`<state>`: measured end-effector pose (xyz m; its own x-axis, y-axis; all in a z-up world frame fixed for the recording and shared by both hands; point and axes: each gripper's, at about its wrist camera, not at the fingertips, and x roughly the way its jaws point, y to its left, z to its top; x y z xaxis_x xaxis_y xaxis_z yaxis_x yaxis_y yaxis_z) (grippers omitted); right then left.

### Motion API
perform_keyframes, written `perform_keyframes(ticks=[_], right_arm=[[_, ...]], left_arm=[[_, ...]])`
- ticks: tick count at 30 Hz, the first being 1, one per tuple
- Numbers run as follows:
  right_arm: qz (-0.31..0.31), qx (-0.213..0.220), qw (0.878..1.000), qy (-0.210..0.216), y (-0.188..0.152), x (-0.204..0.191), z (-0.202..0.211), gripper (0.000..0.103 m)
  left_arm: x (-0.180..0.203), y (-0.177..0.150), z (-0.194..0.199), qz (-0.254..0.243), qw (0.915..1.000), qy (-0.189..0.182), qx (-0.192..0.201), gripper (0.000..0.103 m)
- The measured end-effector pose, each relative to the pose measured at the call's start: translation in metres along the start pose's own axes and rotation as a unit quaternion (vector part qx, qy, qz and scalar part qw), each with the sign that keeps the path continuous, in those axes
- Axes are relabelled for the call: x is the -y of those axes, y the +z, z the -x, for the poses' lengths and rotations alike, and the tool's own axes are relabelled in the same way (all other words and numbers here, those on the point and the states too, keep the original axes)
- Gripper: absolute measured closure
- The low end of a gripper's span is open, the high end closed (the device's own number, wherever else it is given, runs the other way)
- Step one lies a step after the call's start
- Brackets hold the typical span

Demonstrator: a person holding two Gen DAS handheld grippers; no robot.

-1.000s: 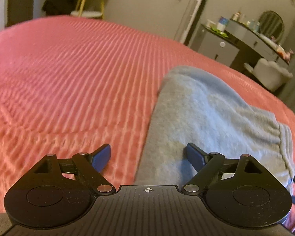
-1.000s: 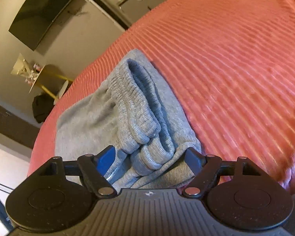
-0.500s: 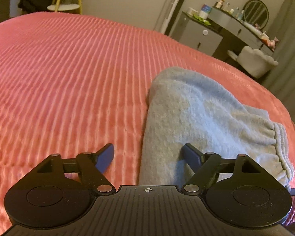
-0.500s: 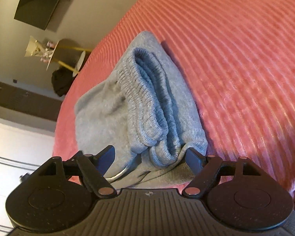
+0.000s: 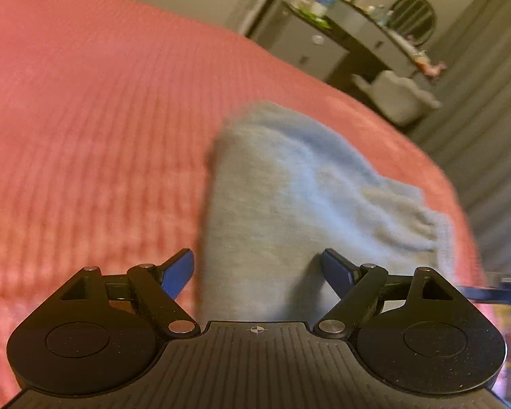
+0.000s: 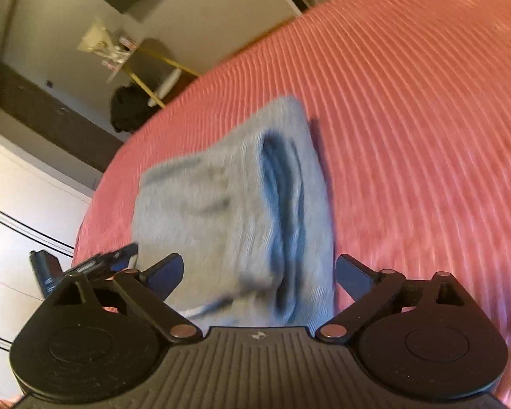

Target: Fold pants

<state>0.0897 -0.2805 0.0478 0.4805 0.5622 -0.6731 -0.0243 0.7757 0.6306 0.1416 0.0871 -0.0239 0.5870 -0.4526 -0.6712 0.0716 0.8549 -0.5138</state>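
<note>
Grey sweatpants (image 5: 289,187) lie folded in a compact bundle on the pink ribbed bedcover (image 5: 85,119). The ribbed waistband (image 5: 443,238) forms the bundle's right end. My left gripper (image 5: 257,266) hovers over the near left end, its jaws opening slightly, the pads clear of the cloth. In the right wrist view the bundle (image 6: 228,204) shows its stacked layers (image 6: 282,187). My right gripper (image 6: 259,269) straddles the near end, its jaws opening wide, and neither pad presses the fabric. Each gripper shows at the edge of the other's view. Both views are blurred.
Beyond the bed's far edge stand a dresser (image 5: 340,34) with bottles, a round mirror (image 5: 415,17), a pale chair (image 5: 398,99) and a grey curtain (image 5: 494,119). The other side has a yellow-legged table (image 6: 146,68), a black bag (image 6: 129,112) and white wardrobe doors (image 6: 17,221).
My right gripper's jaws have spread and come off the waistband end, and it has pulled back and rolled. The left gripper has swung so the bundle sits more centrally.
</note>
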Motion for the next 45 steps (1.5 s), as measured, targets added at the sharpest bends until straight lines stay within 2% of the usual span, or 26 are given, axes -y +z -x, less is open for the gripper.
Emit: perform_keyframes(ticks=[1,4,8,12,15,16,17,18,19,20,22,25,27,29,31,32,36,39,40,41,42,43,44,45], right_arm=[[-0.003,-0.009,1.000,0.010,0.006,0.008,-0.013,0.007],[-0.006,-0.039,0.999,0.018,0.020,0.030,-0.056,0.007],[-0.035,-0.056,0.993,0.100,0.033,0.046,-0.080,0.004],[-0.008,-0.067,0.991,0.117,0.036,0.038,-0.094,0.004],[-0.001,-0.064,0.991,0.120,0.037,0.032,-0.098,0.004],[0.000,-0.063,0.991,0.118,0.036,0.028,-0.100,0.004],[0.009,-0.060,0.992,0.110,0.035,0.023,-0.101,0.004],[0.016,-0.059,0.993,0.099,0.035,0.018,-0.103,0.006],[0.026,-0.056,0.995,0.084,0.034,0.012,-0.103,0.013],[0.034,-0.053,0.996,0.067,0.034,0.007,-0.103,0.029],[0.020,-0.049,0.997,0.058,0.036,0.005,-0.101,0.040],[0.008,-0.047,0.997,0.058,0.037,0.006,-0.106,0.039],[0.004,-0.047,0.998,0.053,0.037,0.003,-0.114,0.036],[0.011,-0.041,0.999,0.033,0.036,-0.006,-0.117,0.039],[0.031,-0.028,0.999,0.018,0.033,-0.021,-0.113,0.047],[0.039,-0.021,0.999,0.020,0.033,-0.027,-0.109,0.051],[0.053,0.002,0.998,0.043,0.043,-0.052,-0.094,0.054],[0.078,0.028,0.996,0.040,0.062,-0.071,-0.087,0.054],[0.085,0.038,0.995,0.038,0.069,-0.076,-0.086,0.054],[0.087,0.048,0.994,0.033,0.076,-0.080,-0.085,0.053],[0.091,0.058,0.994,0.023,0.082,-0.083,-0.086,0.052],[0.091,0.064,0.994,0.006,0.089,-0.084,-0.087,0.045],[0.087,0.068,0.994,-0.022,0.094,-0.084,-0.088,0.035],[0.076,0.070,0.993,-0.053,0.097,-0.083,-0.090,0.033]], left_arm=[[0.001,0.001,-0.002,0.002,1.0000,-0.008,-0.004,0.014],[0.005,0.003,-0.015,-0.029,0.9987,0.028,-0.030,0.012],[-0.005,0.013,-0.033,-0.009,0.9983,-0.015,-0.055,0.009],[0.002,0.023,-0.058,-0.040,0.9962,-0.043,-0.064,0.004],[0.005,0.027,-0.066,-0.046,0.9964,-0.048,-0.052,0.004],[0.006,0.028,-0.066,-0.044,0.9969,-0.049,-0.044,0.008],[0.007,0.028,-0.064,-0.049,0.9970,-0.049,-0.036,0.026],[0.009,0.026,-0.060,-0.055,0.9969,-0.049,-0.025,0.038],[0.011,0.025,-0.056,-0.055,0.9972,-0.047,-0.015,0.047],[0.013,0.023,-0.052,-0.060,0.9972,-0.044,-0.007,0.053],[0.018,0.019,-0.051,-0.077,0.9963,-0.038,0.003,0.053],[0.019,0.020,-0.064,-0.079,0.9963,-0.031,-0.015,0.044],[0.018,0.023,-0.068,-0.058,0.9977,-0.032,-0.018,0.045],[0.023,0.020,-0.062,-0.057,0.9981,-0.023,-0.008,0.058],[0.032,0.019,-0.052,-0.075,0.9970,-0.013,0.013,0.070],[0.038,0.019,-0.048,-0.084,0.9961,-0.015,0.023,0.071],[0.056,0.034,-0.037,-0.099,0.9939,-0.018,0.046,0.071],[0.065,0.056,-0.035,-0.098,0.9927,-0.014,0.069,0.071],[0.067,0.063,-0.035,-0.099,0.9921,-0.011,0.075,0.069],[0.069,0.070,-0.038,-0.098,0.9920,-0.004,0.080,0.060],[0.070,0.077,-0.043,-0.088,0.9929,0.015,0.079,0.051],[0.070,0.082,-0.047,-0.075,0.9933,0.047,0.075,0.036],[0.070,0.084,-0.050,-0.067,0.9914,0.086,0.072,0.037],[0.071,0.082,-0.050,-0.071,0.9880,0.117,0.071,0.037]])
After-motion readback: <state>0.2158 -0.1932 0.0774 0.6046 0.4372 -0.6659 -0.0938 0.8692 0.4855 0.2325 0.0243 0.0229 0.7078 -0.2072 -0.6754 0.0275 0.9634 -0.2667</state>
